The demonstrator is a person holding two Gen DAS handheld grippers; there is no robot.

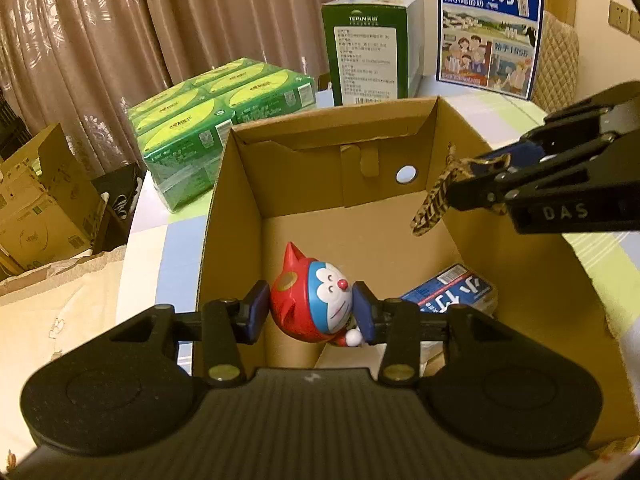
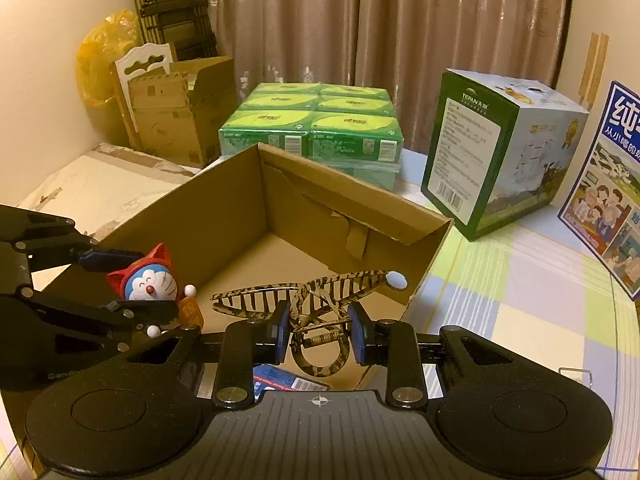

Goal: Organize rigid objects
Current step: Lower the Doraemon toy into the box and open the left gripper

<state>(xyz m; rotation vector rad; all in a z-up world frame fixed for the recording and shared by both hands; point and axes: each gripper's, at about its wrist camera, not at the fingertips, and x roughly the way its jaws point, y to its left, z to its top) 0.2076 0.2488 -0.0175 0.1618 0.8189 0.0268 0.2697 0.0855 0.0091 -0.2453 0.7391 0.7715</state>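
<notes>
My left gripper (image 1: 311, 312) is shut on a red and blue Doraemon figure (image 1: 316, 304) and holds it inside the open cardboard box (image 1: 236, 216), near its front. The figure also shows in the right wrist view (image 2: 146, 280). My right gripper (image 2: 320, 330) is shut on a tortoiseshell hair claw clip (image 2: 316, 300), held over the box's right side; the clip also shows in the left wrist view (image 1: 436, 196). A blue and white small carton (image 1: 452, 292) lies on the box floor at the right.
Behind the box stand a green tissue multipack (image 1: 216, 120), a green and white carton (image 1: 372, 48) and a blue milk carton (image 1: 488, 28). The table has a checked cloth (image 2: 520, 300). Cardboard boxes (image 2: 180, 112) sit on the floor at the left.
</notes>
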